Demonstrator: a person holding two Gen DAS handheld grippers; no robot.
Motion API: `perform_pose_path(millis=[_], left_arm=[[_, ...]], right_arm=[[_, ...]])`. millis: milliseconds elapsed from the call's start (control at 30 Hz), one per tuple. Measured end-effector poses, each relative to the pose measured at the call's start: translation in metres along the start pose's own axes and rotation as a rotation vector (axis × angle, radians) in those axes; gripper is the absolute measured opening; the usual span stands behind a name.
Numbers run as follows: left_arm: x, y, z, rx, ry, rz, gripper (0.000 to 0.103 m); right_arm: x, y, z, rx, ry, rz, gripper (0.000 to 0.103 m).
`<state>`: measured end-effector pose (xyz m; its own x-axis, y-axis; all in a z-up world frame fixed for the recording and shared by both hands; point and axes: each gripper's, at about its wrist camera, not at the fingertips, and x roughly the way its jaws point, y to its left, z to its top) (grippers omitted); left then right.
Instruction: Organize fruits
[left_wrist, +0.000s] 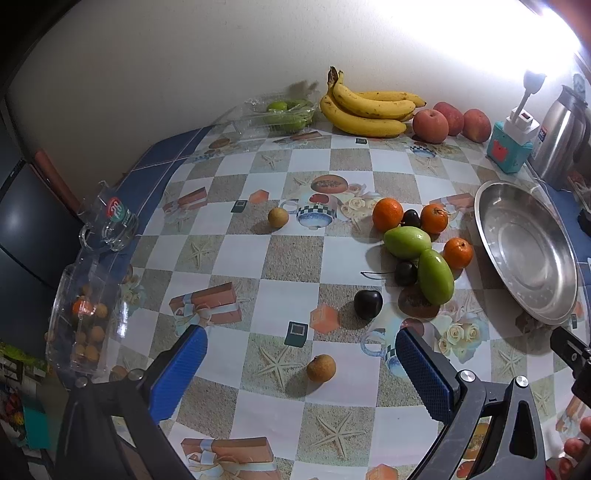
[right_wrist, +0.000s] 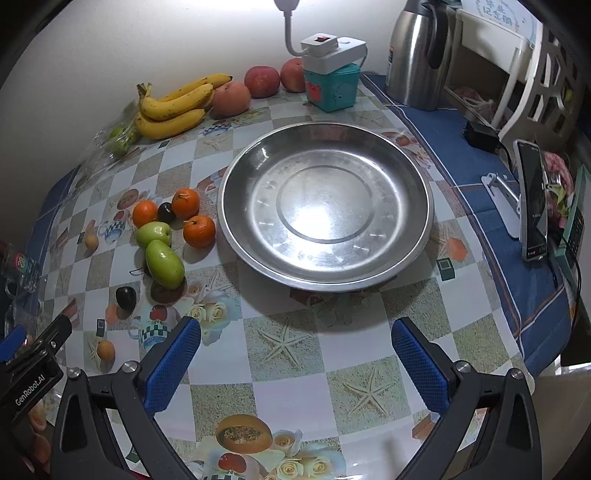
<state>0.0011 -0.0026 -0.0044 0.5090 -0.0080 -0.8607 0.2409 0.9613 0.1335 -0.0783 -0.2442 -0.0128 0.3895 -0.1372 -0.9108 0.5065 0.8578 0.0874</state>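
- On a patterned table (right_wrist: 288, 354), loose fruit lies just left of an empty steel dish (right_wrist: 417, 192): three oranges (left_wrist: 387, 214), two green mangoes (left_wrist: 436, 277), dark plums (left_wrist: 368, 303) and small brown longans (left_wrist: 321, 367).
- Left claw (left_wrist: 301, 363) hangs over the nearest longan, jaws wide apart, holding nothing.
- Right claw (right_wrist: 295, 360) hovers before the dish, jaws likewise spread and empty.
- Round fruit looks light but apt to roll; soft plums likely bruise, so a gentle grip across the middle seems wise.
- Bananas (left_wrist: 369, 107) and peaches (left_wrist: 430, 125) line the wall.
- Open cloth lies between claws and fruit; a glass mug (left_wrist: 110, 225) and clear box (left_wrist: 85, 317) crowd the left edge.
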Motion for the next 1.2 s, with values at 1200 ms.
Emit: perform_pose_path(millis=[1200], left_arm=[[0.003,0.001,-0.002,-0.005,0.011,-0.003,0.103]], right_arm=[[-0.001,0.007,0.002,-0.062,-0.008,-0.046,0.103]])
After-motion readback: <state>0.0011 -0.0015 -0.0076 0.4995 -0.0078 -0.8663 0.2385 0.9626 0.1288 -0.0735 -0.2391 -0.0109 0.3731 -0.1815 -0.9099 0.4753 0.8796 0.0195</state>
